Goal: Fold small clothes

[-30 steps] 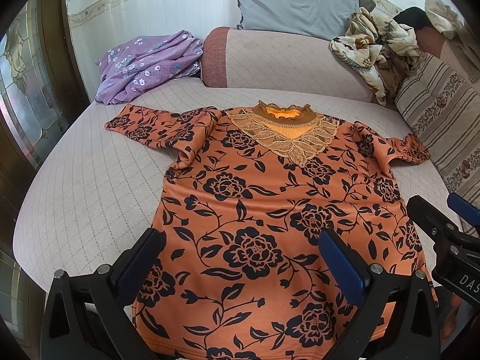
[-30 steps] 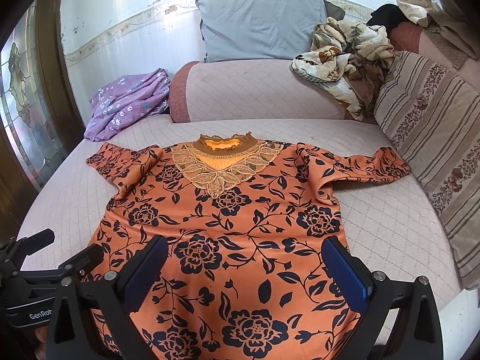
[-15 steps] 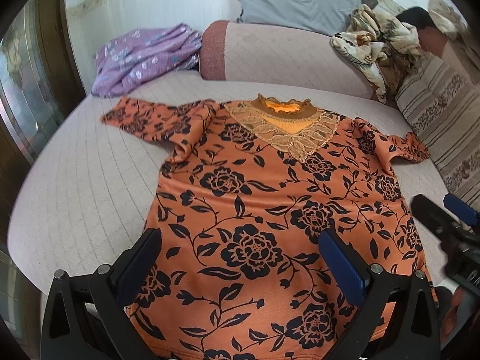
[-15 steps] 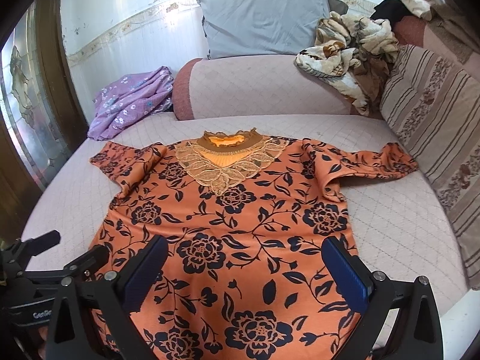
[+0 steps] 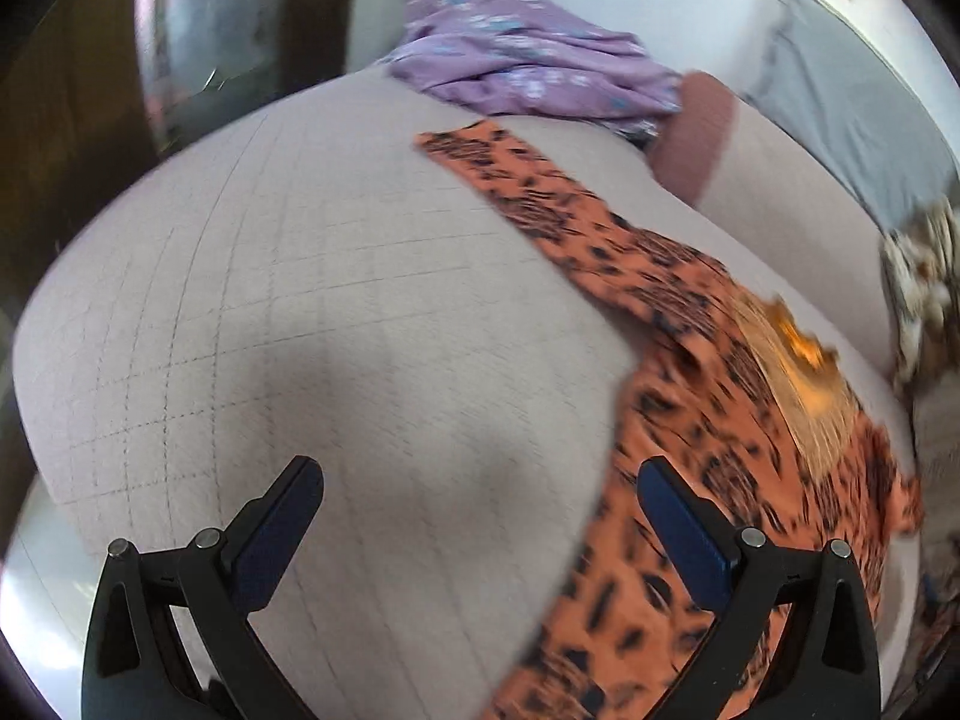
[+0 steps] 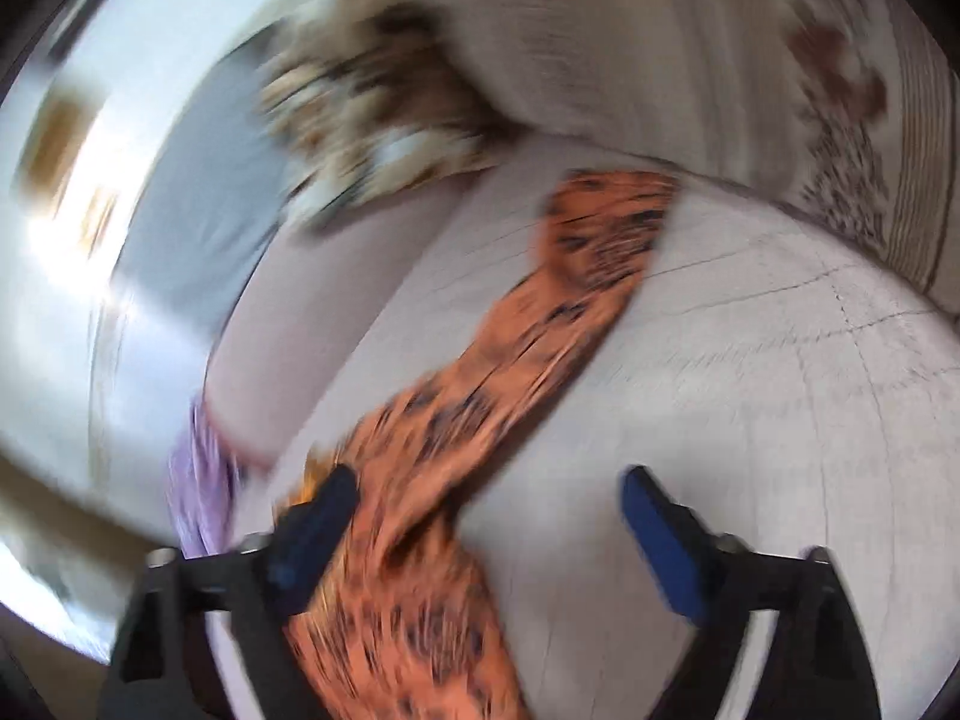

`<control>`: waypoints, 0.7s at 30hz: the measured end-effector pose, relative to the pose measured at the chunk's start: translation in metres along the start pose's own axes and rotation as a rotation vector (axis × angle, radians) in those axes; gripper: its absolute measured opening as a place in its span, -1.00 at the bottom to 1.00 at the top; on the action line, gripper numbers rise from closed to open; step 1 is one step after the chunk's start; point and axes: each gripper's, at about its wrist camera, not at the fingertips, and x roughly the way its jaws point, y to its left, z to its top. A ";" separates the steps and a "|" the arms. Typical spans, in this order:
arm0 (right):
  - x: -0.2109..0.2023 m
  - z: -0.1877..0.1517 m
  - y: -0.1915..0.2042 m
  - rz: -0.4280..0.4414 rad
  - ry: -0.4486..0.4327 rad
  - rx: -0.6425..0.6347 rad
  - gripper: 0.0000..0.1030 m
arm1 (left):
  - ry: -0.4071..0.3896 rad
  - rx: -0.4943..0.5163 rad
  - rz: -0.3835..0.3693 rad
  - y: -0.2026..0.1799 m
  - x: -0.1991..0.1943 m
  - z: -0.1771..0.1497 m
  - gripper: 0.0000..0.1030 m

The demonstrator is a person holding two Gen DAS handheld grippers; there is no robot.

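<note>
both grippers' fingers spread, gripping nothing; right gripper (image 6: pixel 480 531) jaws just been closing, sleeve between. left gripper (image 5: pixel 480 531) over bare mattress (image 5: pixel 300 312); orange floral blouse (image 5: pixel 720 420) at 3 o'clock.

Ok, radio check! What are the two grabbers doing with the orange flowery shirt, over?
Left gripper open, nothing held. Right gripper open, jaws just been closing, pads not pressing anything. Orange shirt flat on bed, unfolded. Purple cloth well clear.

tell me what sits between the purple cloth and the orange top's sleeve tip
Nothing: in the left wrist view only bare quilted cover separates the purple cloth from the sleeve tip.
</note>
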 end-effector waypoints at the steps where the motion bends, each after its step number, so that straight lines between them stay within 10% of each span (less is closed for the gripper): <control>1: 0.010 0.013 -0.008 0.001 0.007 0.046 0.41 | 0.004 -0.014 0.005 0.006 0.004 0.002 1.00; 7: 0.076 0.066 -0.016 -0.067 0.038 0.122 0.39 | 0.027 -0.125 -0.008 0.038 0.030 0.005 1.00; 9: 0.097 0.071 -0.017 -0.110 0.060 0.126 0.09 | 0.034 -0.159 -0.032 0.043 0.032 0.004 1.00; 11: 0.109 0.075 -0.011 -0.165 0.057 0.086 -0.82 | 0.043 -0.171 -0.045 0.044 0.035 0.004 1.00; 14: 0.116 0.081 -0.001 -0.214 0.041 0.027 -0.89 | 0.036 -0.167 -0.065 0.042 0.035 0.005 1.00; 21: 0.059 0.060 0.183 0.011 -0.112 -0.380 -0.89 | 0.031 -0.173 -0.136 0.040 0.036 0.007 1.00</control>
